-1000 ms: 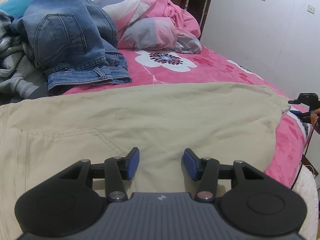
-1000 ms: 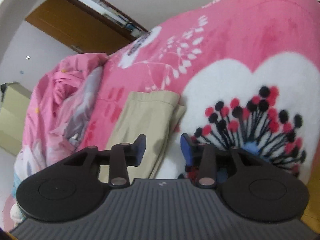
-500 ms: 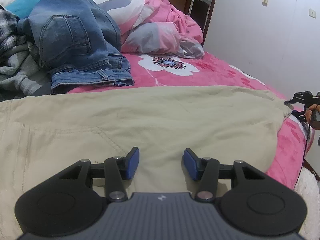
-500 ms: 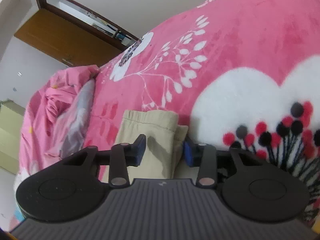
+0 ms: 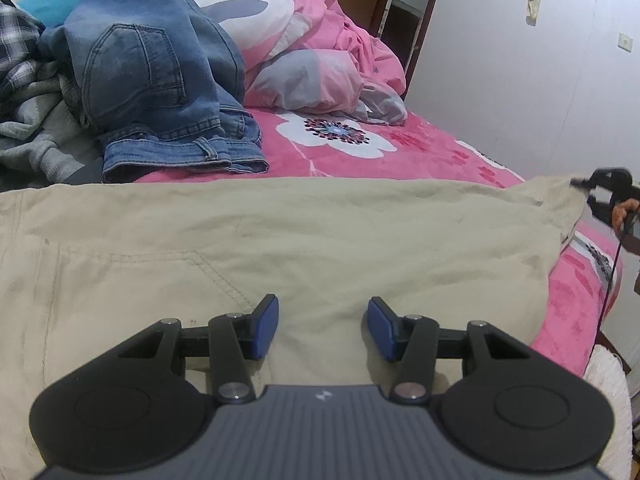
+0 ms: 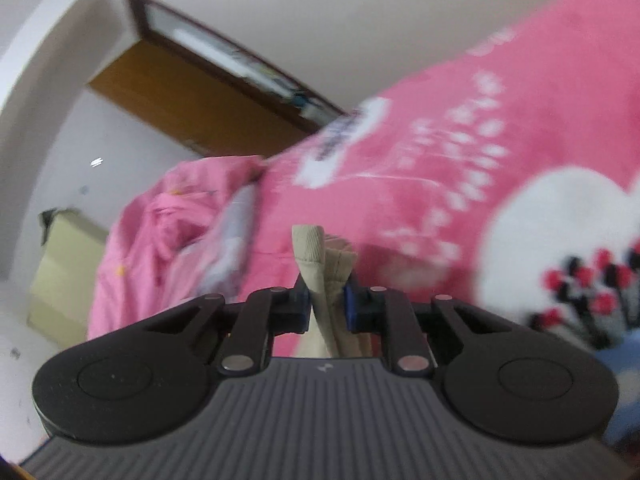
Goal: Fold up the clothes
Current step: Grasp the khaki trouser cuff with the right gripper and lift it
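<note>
your right gripper (image 6: pixel 327 304) has just clamped the hem of the khaki trousers (image 5: pixel 304 240), which were loose between its fingers half a second ago. your left gripper (image 5: pixel 322 326) hovers open, lower centre, over the trousers spread across the pink bedspread (image 5: pixel 420 152); the leg looks ready to fold over.

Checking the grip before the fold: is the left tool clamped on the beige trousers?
No, the left tool hangs open above the beige trousers, with cloth visible between its spread blue pads.

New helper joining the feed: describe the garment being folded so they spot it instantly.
On the pink floral bedspread, nearest the open left gripper, lie the beige trousers, spread flat. Unlike the heaped blue jeans behind, they are pale, with the right gripper pinching their far end.
</note>
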Available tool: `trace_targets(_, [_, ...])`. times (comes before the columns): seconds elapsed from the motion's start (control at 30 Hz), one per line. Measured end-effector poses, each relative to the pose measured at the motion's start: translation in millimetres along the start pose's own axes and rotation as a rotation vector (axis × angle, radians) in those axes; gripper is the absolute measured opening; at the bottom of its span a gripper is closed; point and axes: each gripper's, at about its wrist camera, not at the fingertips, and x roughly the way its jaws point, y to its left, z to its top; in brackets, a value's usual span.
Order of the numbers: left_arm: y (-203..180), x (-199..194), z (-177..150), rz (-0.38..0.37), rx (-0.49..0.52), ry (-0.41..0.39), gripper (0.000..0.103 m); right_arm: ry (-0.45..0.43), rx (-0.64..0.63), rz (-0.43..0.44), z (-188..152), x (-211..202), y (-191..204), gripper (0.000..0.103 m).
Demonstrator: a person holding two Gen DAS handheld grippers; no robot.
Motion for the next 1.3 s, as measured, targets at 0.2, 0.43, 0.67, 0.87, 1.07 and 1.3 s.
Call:
trace_targets(0.2, [0, -24, 2, 0.016, -0.011, -0.085, 0.051, 0.042, -0.070, 0.187, -17, -9, 66, 0.013])
trace_targets(0.43, [24, -74, 5, 0.112, -0.090, -0.150, 0.051, 0.174, -0.128, 0.418, -71, -16, 150, 0.013])
trace_targets(0.67, [82, -116, -7, 0.263, -0.297, -0.164, 0.051, 0.386, -0.136, 0.594, -163, -6, 216, 0.013])
trace_targets(0.87, [120, -142, -29, 0.287, -0.401, -0.196, 0.051, 0.569, -0.105, 0.662, -261, 0, 249, 0.013])
trace_targets(1.07, [140, -153, -46, 0.266, -0.442, -0.214, 0.051, 0.750, -0.066, 0.692, -363, 6, 273, 0.013])
trace_targets(1.3, [155, -173, -64, 0.242, -0.485, -0.249, 0.051, 0.844, -0.081, 0.738, -430, -4, 310, 0.013])
